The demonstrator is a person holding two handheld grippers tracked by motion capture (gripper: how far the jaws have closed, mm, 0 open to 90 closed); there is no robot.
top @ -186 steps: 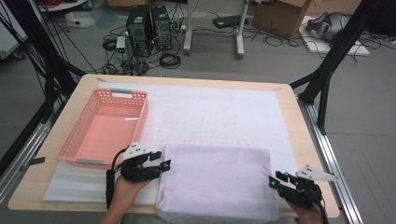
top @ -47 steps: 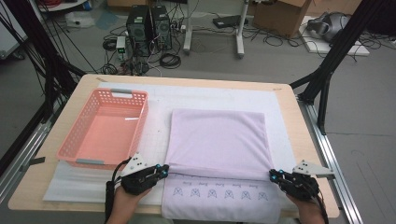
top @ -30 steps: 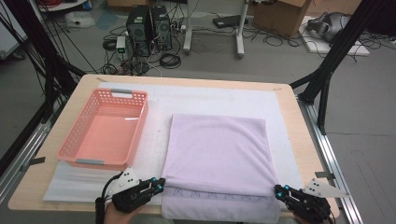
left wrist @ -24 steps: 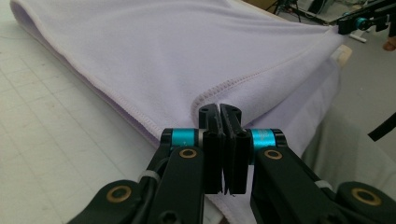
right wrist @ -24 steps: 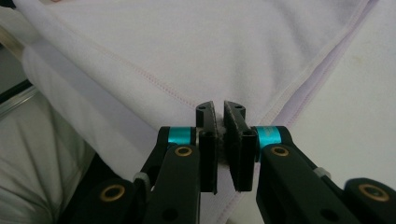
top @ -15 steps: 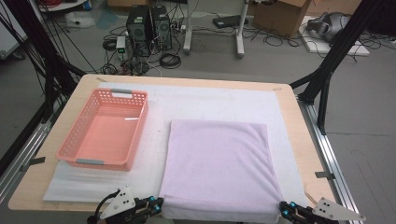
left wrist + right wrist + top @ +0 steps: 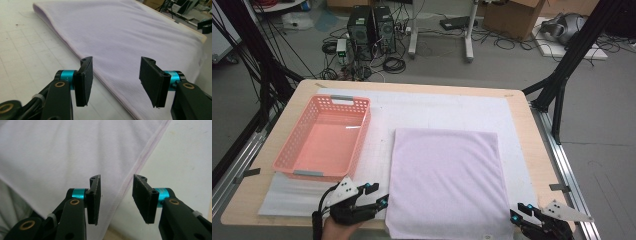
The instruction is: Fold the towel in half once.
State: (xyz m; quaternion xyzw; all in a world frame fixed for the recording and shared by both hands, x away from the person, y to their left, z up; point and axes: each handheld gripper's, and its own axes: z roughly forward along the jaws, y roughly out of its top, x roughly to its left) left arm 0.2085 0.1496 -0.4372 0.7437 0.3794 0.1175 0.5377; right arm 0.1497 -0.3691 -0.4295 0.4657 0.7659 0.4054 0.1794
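A lilac cloth [image 7: 444, 180] lies folded flat on the white mat [image 7: 437, 110], its near edge at the table's front. My left gripper [image 7: 378, 194] sits at the cloth's near left corner. Its jaws have just been opening and stand open [image 7: 115, 77], with the cloth's folded edge [image 7: 130, 32] lying on the mat beyond them and nothing pressed between the pads. My right gripper [image 7: 517, 212] is at the near right corner. Its jaws have also just been opening and stand open [image 7: 116, 195] above the cloth's hem [image 7: 62, 152], apart from it.
An empty pink basket [image 7: 363, 131] stands on the left of the mat. The wooden table [image 7: 537, 150] ends right behind both grippers. Black frame posts flank the table, and computers and cables lie on the floor past the far edge.
Both grippers drew the cloth's near edge toward the table's front, then opened and let it go. The left gripper has since moved back onto the table beside the cloth's corner.
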